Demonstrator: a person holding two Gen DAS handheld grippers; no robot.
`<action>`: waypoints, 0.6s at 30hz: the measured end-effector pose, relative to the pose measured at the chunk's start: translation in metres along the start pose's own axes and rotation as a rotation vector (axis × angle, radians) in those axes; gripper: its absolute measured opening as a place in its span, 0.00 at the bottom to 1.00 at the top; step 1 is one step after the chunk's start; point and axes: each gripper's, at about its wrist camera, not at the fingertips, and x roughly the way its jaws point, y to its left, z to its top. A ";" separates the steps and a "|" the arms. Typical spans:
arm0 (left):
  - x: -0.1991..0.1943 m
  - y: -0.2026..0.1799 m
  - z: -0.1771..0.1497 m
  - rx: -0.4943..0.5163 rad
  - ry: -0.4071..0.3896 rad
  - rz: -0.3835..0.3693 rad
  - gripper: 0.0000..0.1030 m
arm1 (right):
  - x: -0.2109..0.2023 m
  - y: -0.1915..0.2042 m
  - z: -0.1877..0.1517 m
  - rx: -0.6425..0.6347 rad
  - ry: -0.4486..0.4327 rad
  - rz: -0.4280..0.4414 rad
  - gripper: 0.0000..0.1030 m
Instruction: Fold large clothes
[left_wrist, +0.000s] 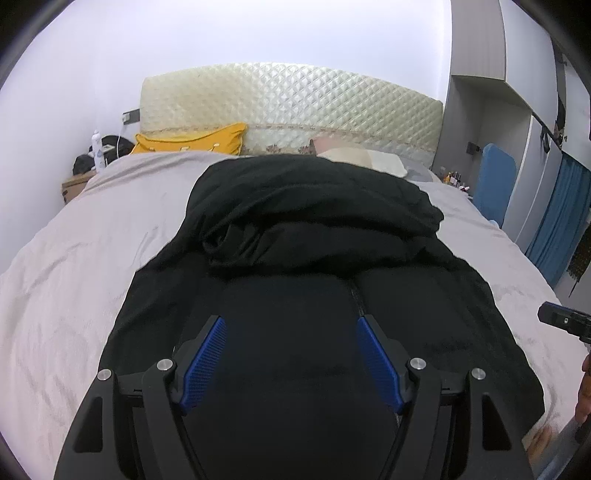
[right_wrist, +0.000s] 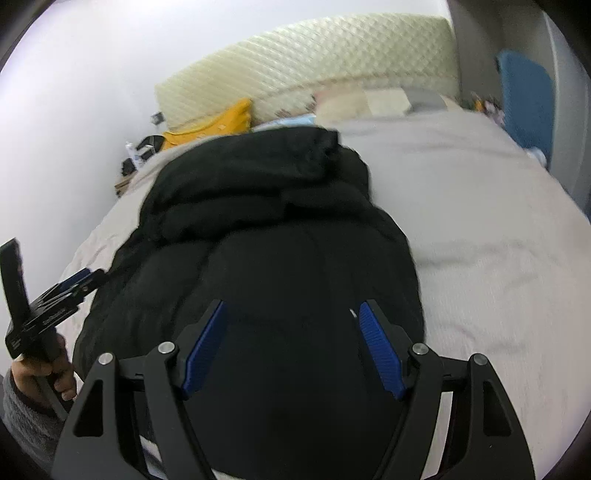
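Note:
A large black padded jacket (left_wrist: 314, 229) lies lengthwise on the bed, its far part bunched into thick folds; it also shows in the right wrist view (right_wrist: 266, 221). My left gripper (left_wrist: 291, 325) hovers over the jacket's near part, jaws wide open, blue pads (left_wrist: 205, 362) empty. My right gripper (right_wrist: 291, 310) is also wide open and empty above the jacket's near end. The left gripper shows at the left edge of the right wrist view (right_wrist: 83, 277); part of the right gripper shows at the right edge of the left wrist view (left_wrist: 565, 321).
The bed has a pale grey cover (left_wrist: 74, 258) and a cream quilted headboard (left_wrist: 295, 103). A yellow pillow (left_wrist: 195, 142) and light pillows (left_wrist: 362, 157) lie at the head. A cluttered nightstand (left_wrist: 96, 155) stands far left; a blue chair (left_wrist: 493, 181) and wardrobe stand right.

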 end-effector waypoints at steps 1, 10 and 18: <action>-0.001 0.000 -0.003 0.001 0.011 0.005 0.71 | 0.001 -0.005 -0.002 0.014 0.015 -0.019 0.72; -0.010 0.002 -0.018 -0.004 0.077 0.027 0.71 | 0.029 -0.060 -0.013 0.228 0.159 -0.146 0.90; 0.011 0.004 -0.023 -0.013 0.148 0.017 0.71 | 0.068 -0.123 -0.057 0.632 0.363 -0.149 0.99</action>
